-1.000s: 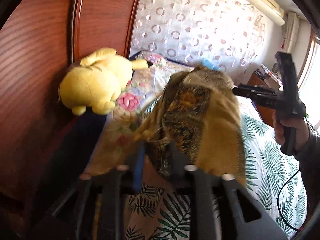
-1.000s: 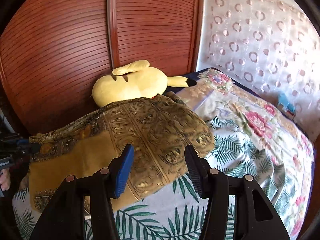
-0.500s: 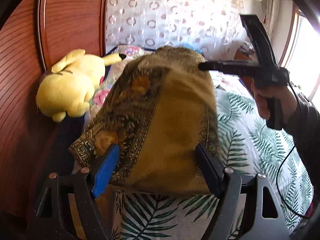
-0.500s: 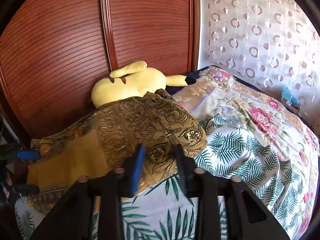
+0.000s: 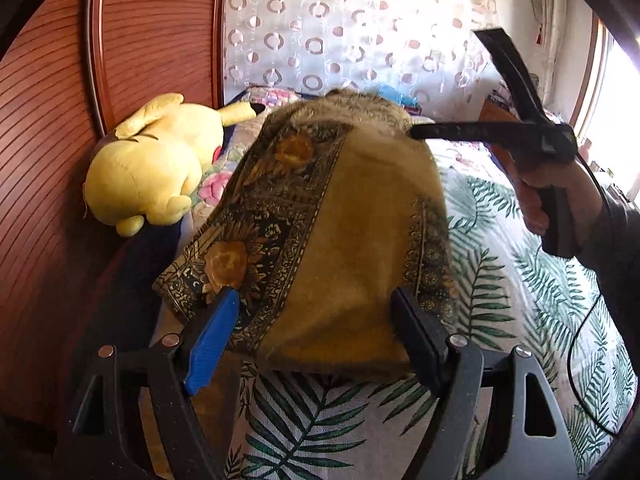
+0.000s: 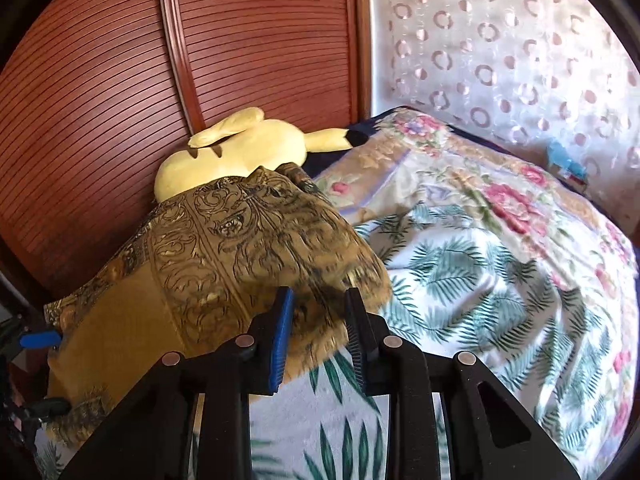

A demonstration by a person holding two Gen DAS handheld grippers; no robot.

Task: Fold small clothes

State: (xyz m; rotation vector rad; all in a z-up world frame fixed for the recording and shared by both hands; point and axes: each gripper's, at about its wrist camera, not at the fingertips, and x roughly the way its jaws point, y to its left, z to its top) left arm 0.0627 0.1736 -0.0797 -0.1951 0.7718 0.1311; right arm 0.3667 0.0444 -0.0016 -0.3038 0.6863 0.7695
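A gold cloth [image 5: 352, 248] with a dark ornate border lies draped over the bed, its far end raised. Its near edge sits between the fingers of my left gripper [image 5: 314, 340], which stand wide open and do not press on it. In the right wrist view the left gripper [image 6: 44, 372] shows at the far left, open around that same edge. My right gripper [image 6: 318, 336] is shut on the fringed opposite edge of the cloth [image 6: 224, 264]. From the left wrist view the right gripper [image 5: 416, 133] pinches the raised far end, held by a hand [image 5: 544, 196].
A yellow plush toy [image 5: 152, 168] lies against the ribbed wooden panel [image 5: 52, 128] to the left of the cloth. The bed carries a fern-print sheet [image 5: 520, 292] and a floral quilt [image 6: 492, 196]. A patterned curtain [image 5: 360, 40] hangs behind. A black cable [image 5: 580, 320] trails at the right.
The left gripper's jaws opened off the bunched cloth, which now lies spread and lower. The right gripper's jaws closed on the cloth's fringed edge.
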